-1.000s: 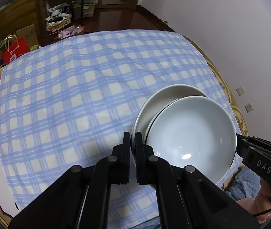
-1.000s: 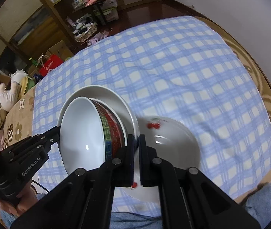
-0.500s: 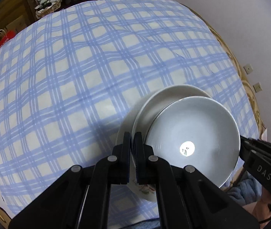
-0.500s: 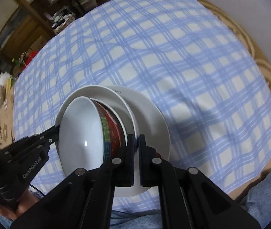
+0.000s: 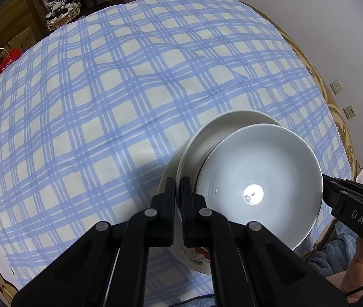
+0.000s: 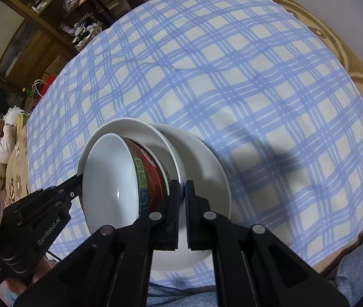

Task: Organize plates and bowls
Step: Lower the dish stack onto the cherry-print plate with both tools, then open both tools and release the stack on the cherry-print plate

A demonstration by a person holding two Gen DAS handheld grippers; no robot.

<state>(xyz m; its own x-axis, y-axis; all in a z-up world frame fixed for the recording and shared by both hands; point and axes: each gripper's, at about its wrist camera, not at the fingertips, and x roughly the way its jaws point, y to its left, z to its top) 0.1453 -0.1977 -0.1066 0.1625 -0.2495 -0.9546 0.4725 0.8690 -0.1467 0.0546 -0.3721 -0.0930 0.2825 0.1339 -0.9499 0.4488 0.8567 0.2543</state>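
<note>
Two grippers shared one load above a table spread with a blue-and-white checked cloth point(image 5: 120, 107). At the left side, the left gripper point(image 5: 178, 186) pointed steeply down with its jaws drawn almost together, pinching the rim of a deep white plate point(image 5: 214, 133). In that view the fingers point(image 5: 169, 197) hid the pinched edge itself, so exactly how much rim sat between them could not be told.

Inside the deep white plate sat a bowl point(image 6: 110, 179), white within and banded outside in red, green and blue, tilted with the plate. Its glossy inside point(image 5: 258, 179) caught a bright spot of lamp light.

Beneath and a little to the right lay a flat white plate point(image 6: 207, 179) on the cloth, with red fruit painted near its close edge, seen only in the left wrist view. Whether the held plate touched it could not be told.

At the right side, the right gripper point(image 6: 182, 186) also pointed steeply down, jaws nearly closed on the opposite rim of the deep white plate. Its black body marked DAS showed at the right edge of the left wrist view point(image 5: 355, 215), with part of a person's hand point(image 5: 358, 268) below it.
</note>
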